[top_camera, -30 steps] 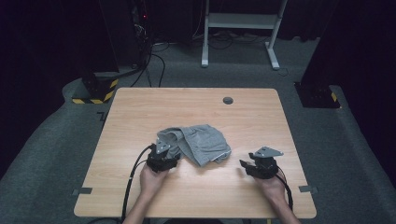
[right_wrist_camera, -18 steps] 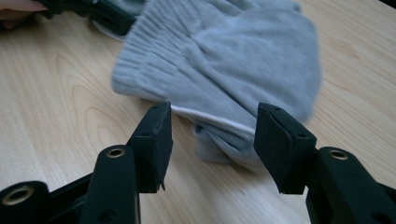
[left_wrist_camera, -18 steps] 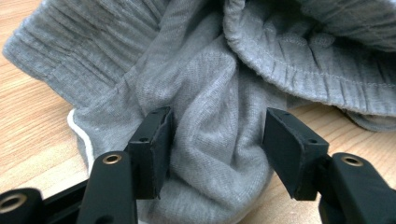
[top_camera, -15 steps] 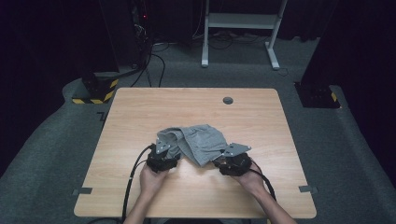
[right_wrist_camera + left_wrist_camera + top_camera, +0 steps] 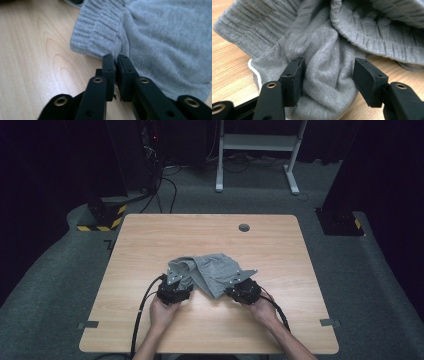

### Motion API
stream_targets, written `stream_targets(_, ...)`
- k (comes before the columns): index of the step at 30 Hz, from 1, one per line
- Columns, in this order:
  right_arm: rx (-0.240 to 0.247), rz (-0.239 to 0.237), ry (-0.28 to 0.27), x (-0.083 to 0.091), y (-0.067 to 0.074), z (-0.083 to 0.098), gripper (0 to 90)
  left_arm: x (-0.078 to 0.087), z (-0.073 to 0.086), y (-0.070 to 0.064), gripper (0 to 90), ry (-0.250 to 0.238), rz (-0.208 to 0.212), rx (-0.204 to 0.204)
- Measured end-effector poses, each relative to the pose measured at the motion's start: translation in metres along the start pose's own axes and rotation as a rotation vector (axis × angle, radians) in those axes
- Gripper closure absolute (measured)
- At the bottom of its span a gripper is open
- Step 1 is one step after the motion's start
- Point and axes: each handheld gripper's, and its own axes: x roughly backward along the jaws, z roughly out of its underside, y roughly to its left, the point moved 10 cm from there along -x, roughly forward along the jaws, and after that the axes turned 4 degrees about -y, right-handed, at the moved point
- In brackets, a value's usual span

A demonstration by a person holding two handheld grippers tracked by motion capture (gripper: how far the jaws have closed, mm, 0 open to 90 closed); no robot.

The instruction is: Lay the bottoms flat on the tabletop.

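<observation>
Both grippers on the grey garment — one clamped, one bracketing.

Right gripper: jaws had just closed, pinched tight on the ribbed edge of the grey garment, likely to anchor that corner for spreading. Left gripper: jaws partly apart around a bunched fold, the left pad touching it, the right pad apart from it — grip uncertain. The garment lay crumpled near the front-middle of the wooden table.

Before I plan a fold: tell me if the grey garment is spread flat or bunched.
Bunched. The grey garment lies crumpled in overlapping folds on the table, not spread flat.
</observation>
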Motion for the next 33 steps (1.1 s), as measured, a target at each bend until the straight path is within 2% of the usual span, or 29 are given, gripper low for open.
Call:
stream_targets(4,0.005,-0.025,-0.008,0.004,0.005,-0.002,87.4,0.0,0.0,0.0,41.4,0.0,-0.001,-0.001)
stream_targets(11,-0.008,-0.1,-0.06,0.02,0.019,-0.009,87.9,0.0,0.0,0.0,40.0,0.001,-0.005,0.0)
stream_targets(15,0.034,-0.135,-0.091,0.037,0.037,-0.015,88.1,0.0,0.001,-0.001,39.5,0.004,-0.002,-0.005)
stream_targets(18,0.075,-0.139,-0.114,0.05,0.047,-0.02,88.1,0.0,0.001,-0.002,39.4,0.005,0.001,-0.006)
stream_targets(19,0.084,-0.125,-0.125,0.055,0.047,-0.023,88.0,0.0,0.001,-0.002,39.3,0.003,0.001,-0.006)
stream_targets(22,0.083,-0.065,-0.148,0.062,0.037,-0.028,88.0,0.0,0.001,-0.002,39.2,0.004,0.001,-0.006)
stream_targets(26,0.001,-0.01,-0.181,0.066,0.009,-0.032,88.2,0.0,0.001,-0.002,39.0,0.004,-0.001,-0.008)
stream_targets(28,-0.027,0.008,-0.198,0.07,0.0,-0.034,88.2,0.0,0.001,-0.002,39.0,0.005,-0.001,-0.008)
stream_targets(33,-0.028,0.057,-0.226,0.082,-0.01,-0.039,88.0,0.0,0.001,-0.002,39.0,0.005,-0.003,-0.01)
